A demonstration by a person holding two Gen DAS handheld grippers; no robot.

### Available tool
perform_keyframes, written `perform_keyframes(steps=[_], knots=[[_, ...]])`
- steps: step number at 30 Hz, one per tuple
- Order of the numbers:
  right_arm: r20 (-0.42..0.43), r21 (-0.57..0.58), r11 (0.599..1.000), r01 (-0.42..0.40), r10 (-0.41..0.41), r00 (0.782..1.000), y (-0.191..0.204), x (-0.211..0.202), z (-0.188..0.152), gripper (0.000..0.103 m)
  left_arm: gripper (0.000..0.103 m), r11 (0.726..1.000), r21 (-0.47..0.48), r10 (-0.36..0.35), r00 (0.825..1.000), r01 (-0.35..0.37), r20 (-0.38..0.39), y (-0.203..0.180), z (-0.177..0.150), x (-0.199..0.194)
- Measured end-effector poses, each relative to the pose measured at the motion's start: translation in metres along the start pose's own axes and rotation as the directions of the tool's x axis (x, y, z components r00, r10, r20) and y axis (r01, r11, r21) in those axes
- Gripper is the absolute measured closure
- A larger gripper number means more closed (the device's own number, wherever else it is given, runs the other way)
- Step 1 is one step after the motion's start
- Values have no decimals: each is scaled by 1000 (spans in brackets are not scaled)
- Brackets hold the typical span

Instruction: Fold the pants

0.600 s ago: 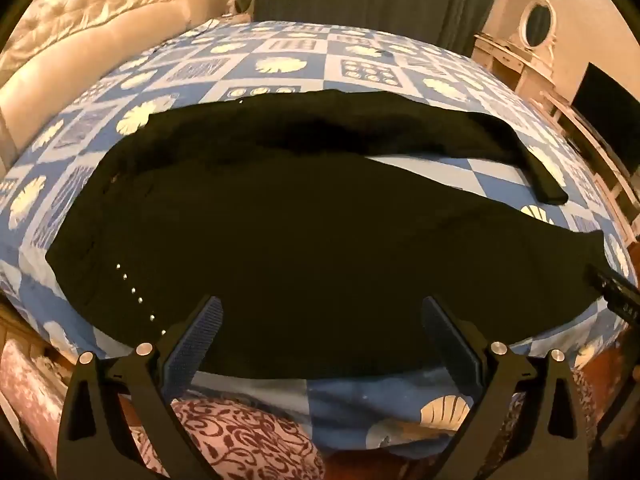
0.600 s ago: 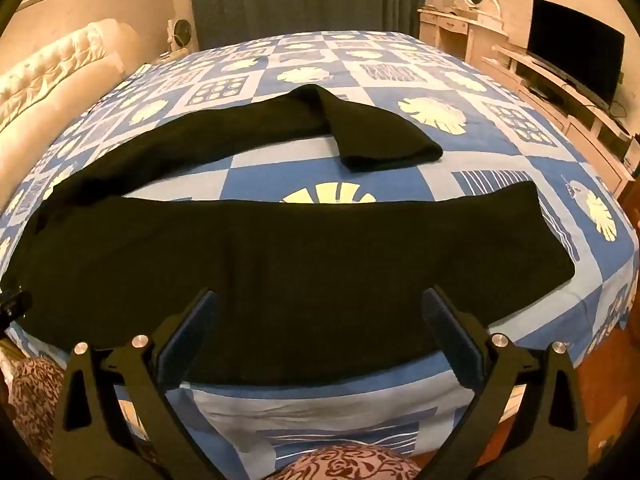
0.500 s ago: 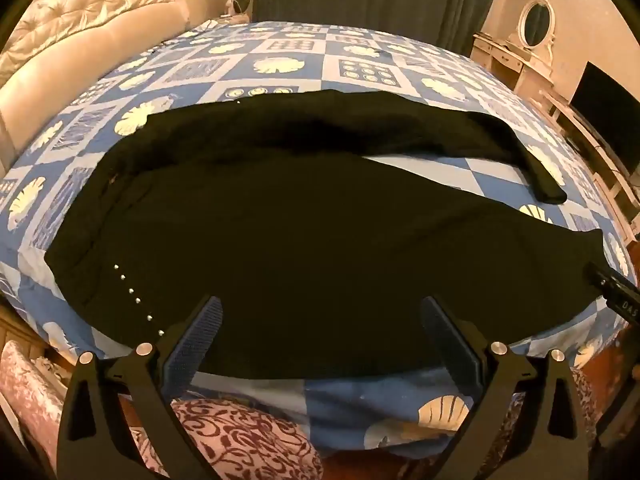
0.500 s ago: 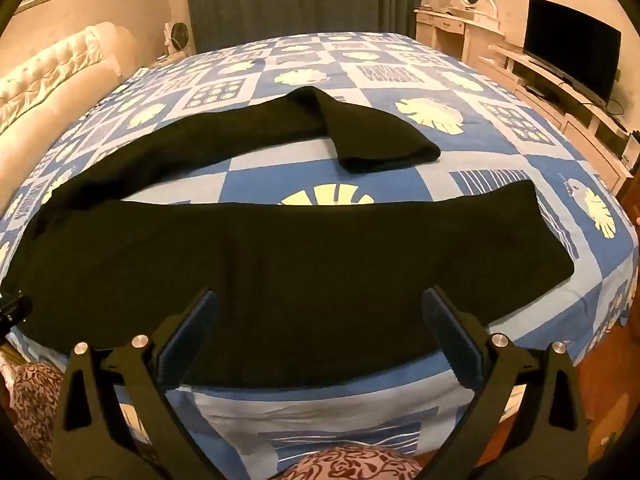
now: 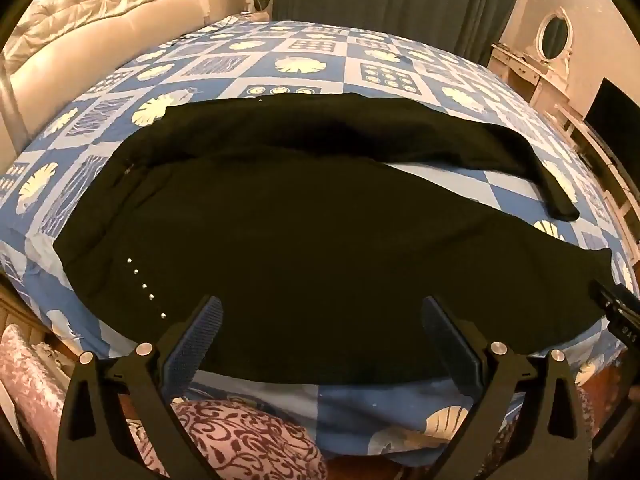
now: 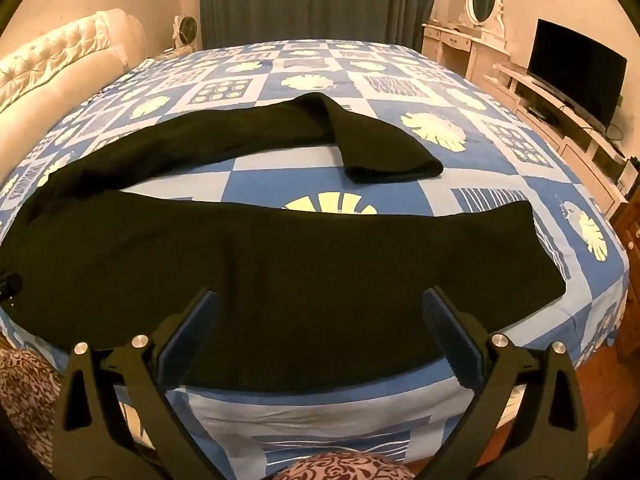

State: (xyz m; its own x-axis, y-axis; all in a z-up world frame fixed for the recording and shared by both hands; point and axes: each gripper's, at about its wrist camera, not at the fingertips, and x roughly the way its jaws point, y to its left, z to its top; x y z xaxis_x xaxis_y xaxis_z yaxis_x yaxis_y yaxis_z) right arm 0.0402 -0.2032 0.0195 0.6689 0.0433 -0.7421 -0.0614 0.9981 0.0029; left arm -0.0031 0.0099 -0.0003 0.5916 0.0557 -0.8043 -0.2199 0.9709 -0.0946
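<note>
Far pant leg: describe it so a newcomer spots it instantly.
Start at the blue patterned bed. Black pants lie across it. The far leg runs behind the near one, and only its cuff kinks back toward the camera.

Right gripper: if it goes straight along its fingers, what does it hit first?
Likely the near leg of the black pants, spread on the bed. The open right gripper holds nothing; depth unclear.

You have a bed (image 6: 400, 76) covered in a blue patchwork-print sheet. Black pants (image 5: 320, 248) lie spread along its near edge, one leg folded back toward the middle.
</note>
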Motion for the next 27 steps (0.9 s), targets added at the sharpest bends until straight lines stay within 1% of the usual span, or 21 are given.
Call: perform_keyframes(steps=[4,13,27], knots=[[-1,-3,1000,5,-5,1000,1,1,0,2,4,1000,-6,0,1000,0,-18,0,0,2],[-9,29,1000,-12,12,1000,-8,4,1,2,4,1000,-20,22,1000,-23,-12,4,1,3],[-14,45,999,22,-21,1000,-13,6,-1,2,4,999,-30,24,999,-24,-22,3,-2,5]])
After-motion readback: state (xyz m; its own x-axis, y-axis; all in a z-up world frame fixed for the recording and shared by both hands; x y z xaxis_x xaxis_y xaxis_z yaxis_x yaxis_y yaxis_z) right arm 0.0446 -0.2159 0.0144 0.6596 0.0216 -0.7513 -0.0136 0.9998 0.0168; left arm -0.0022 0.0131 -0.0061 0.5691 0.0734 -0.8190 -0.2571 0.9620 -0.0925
